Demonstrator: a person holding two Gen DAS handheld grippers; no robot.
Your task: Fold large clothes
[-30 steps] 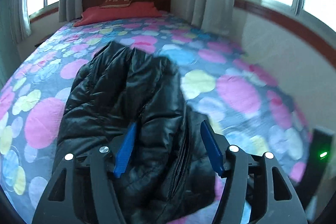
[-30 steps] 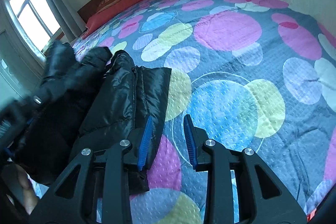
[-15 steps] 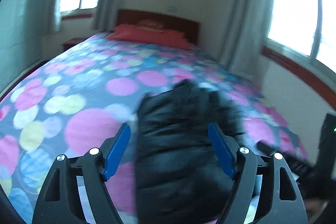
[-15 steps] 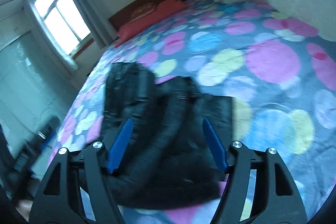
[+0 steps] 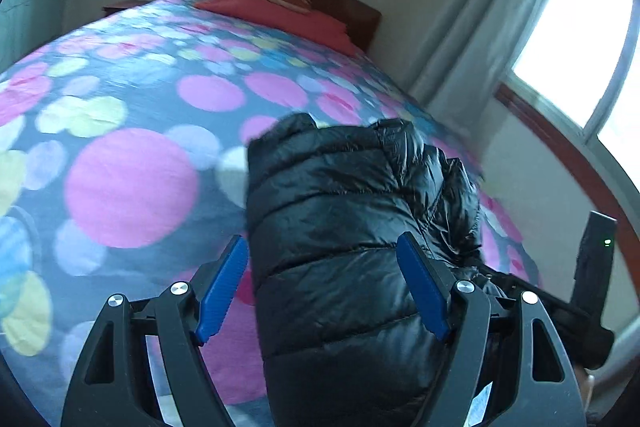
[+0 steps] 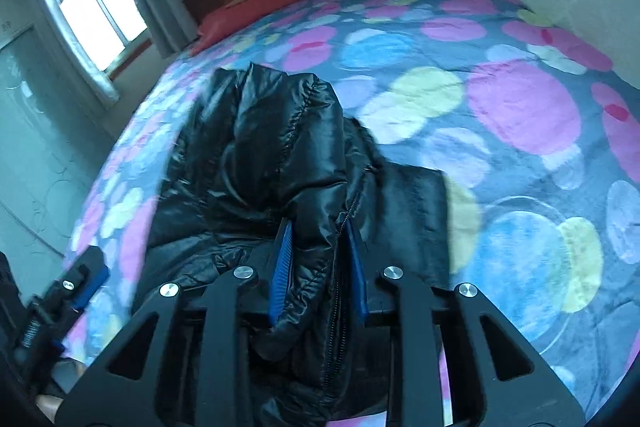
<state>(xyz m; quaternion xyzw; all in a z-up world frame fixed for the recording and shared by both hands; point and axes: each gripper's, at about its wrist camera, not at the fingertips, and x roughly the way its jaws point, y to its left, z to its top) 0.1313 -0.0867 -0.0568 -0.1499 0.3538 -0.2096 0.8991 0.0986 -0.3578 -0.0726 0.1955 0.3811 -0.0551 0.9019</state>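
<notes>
A black shiny puffer jacket lies bunched on the bed near its foot edge. My left gripper is open, its blue pads wide apart on either side of the jacket's near end, not squeezing it. In the right wrist view the jacket lies in a heap with its zipper edge running toward me. My right gripper is shut on a fold of the jacket beside the zipper. The left gripper shows at the lower left of that view.
The bed has a grey cover with pink, blue and yellow circles. Red pillows and a dark headboard stand at the far end. Windows with curtains and walls flank the bed. The right gripper's body shows at the right.
My right gripper has closed from wide open onto a jacket fold by the zipper. My left gripper has stayed open and come closer over the jacket's near end.
</notes>
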